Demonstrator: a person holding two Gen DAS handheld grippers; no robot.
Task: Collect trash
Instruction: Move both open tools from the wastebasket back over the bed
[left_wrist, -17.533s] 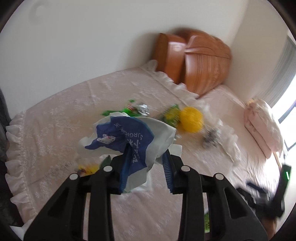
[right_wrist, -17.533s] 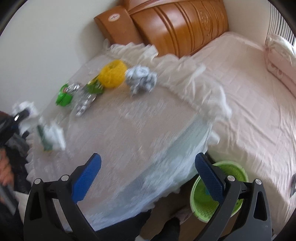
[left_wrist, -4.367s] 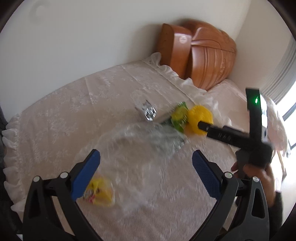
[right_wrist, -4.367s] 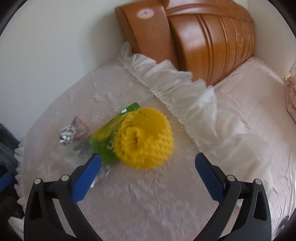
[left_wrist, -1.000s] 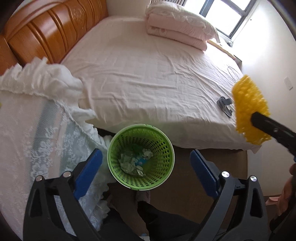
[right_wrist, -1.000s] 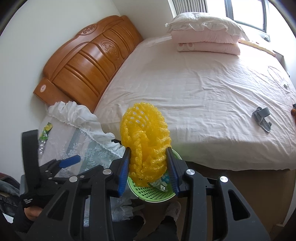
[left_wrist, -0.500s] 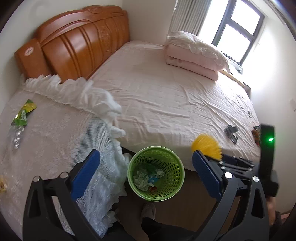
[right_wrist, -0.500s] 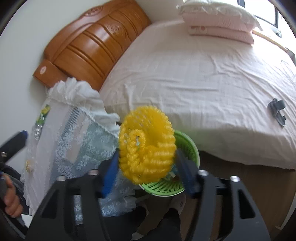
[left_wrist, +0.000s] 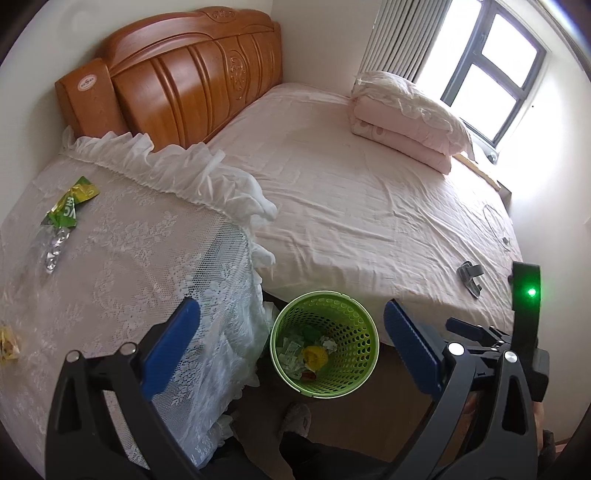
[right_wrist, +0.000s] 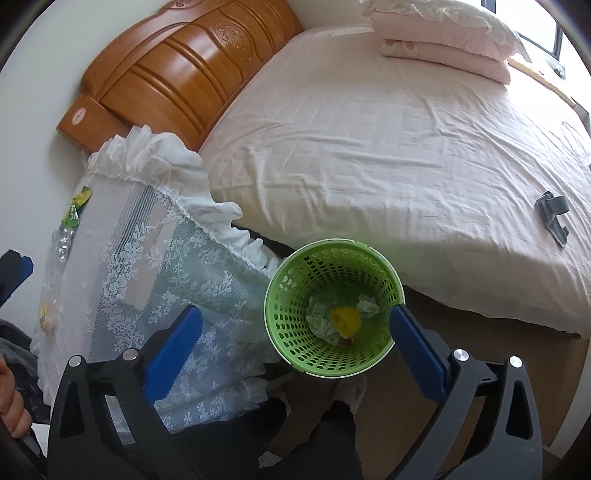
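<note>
Yellow mesh ball (right_wrist: 345, 320) lies inside the green basket (right_wrist: 291, 325), among crumpled paper scraps (right_wrist: 320, 320). Basket stands on the floor between the bed (right_wrist: 388, 147) and the lace-covered tabletop (left_wrist: 110, 258). Right gripper (right_wrist: 295, 345) hangs above the basket, jaws opening, nothing between them. Left gripper (left_wrist: 291, 345) is spread wide, empty. Green wrapper (left_wrist: 70, 206) lies on the tabletop, well apart from the basket.
</note>
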